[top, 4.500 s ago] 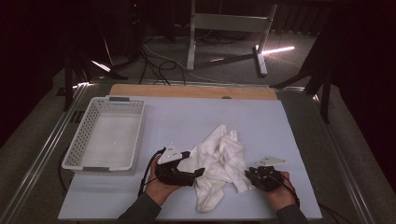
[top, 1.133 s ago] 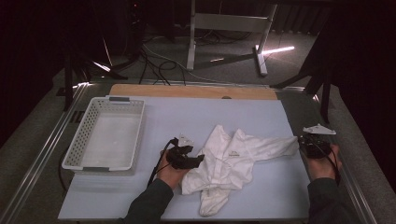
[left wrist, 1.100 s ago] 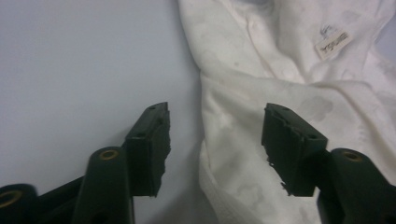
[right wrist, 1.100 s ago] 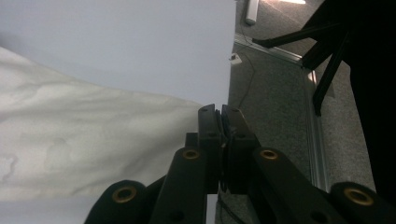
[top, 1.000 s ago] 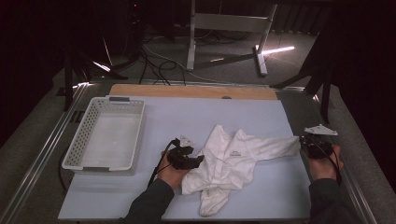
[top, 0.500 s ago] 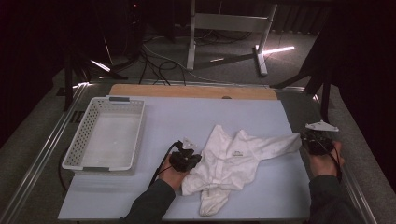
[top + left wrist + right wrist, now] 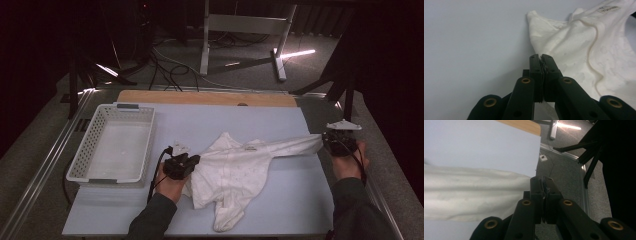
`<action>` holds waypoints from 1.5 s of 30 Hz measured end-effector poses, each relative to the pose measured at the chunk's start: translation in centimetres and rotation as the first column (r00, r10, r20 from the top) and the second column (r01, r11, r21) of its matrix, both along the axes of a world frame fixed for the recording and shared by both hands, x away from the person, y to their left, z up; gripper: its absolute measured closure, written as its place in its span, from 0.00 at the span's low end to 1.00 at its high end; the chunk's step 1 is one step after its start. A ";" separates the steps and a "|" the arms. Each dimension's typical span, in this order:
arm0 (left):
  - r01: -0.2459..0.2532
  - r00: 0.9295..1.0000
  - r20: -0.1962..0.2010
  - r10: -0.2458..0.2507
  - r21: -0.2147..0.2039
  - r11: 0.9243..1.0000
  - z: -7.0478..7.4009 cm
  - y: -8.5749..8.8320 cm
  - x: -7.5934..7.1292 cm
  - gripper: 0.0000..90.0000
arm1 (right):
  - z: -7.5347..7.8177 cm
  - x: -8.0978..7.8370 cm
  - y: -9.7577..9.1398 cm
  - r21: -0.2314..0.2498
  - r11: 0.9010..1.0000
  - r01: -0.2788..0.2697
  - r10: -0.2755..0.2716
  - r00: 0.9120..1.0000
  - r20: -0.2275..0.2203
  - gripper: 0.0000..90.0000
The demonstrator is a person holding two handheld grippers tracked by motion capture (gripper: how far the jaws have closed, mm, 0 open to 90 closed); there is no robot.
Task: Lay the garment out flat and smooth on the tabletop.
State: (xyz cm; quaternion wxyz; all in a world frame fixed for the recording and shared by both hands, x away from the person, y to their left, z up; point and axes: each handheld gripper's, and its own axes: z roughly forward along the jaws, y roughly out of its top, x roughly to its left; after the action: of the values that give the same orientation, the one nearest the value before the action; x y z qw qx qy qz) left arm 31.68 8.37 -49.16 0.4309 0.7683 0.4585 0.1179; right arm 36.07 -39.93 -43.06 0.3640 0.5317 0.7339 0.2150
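Observation:
A white long-sleeved baby garment (image 7: pixel 235 170) lies crumpled on the pale blue table top (image 7: pixel 200 125), with one sleeve (image 7: pixel 295 146) stretched out to the right. My left gripper (image 7: pixel 194 161) is at the garment's left edge, its jaws shut on a thin fold of the cloth. In the left gripper view the jaws (image 7: pixel 541 58) meet with the white fabric (image 7: pixel 586 50) spreading to their right. My right gripper (image 7: pixel 327 143) is at the table's right edge, shut on the sleeve's end. The right gripper view shows the taut sleeve (image 7: pixel 474 195) running into the closed jaws (image 7: pixel 543 181).
A white perforated basket (image 7: pixel 85 150) stands at the table's left side, with nothing in it. A wooden strip (image 7: pixel 205 97) runs along the far edge. Beyond the table are a metal stand (image 7: pixel 245 30) and cables on the dark floor.
The left jaws have closed on the garment's left edge and the hand has drawn a little to the left. The right gripper has edged farther away with the sleeve, pulling it straighter.

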 end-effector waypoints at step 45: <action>0.159 0.983 0.104 -0.150 -0.094 0.983 2.2 1.7 -2.8 0.04 | -3.8 -9.4 16.5 0.274 0.847 -0.455 0.471 0.882 0.009 0.34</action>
State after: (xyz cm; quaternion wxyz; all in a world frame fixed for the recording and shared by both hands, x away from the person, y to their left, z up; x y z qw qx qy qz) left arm 28.87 10.07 -46.95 0.4987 0.7721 0.3816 0.0974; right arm 26.65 -23.43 -46.88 0.2046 0.3895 0.8146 0.3779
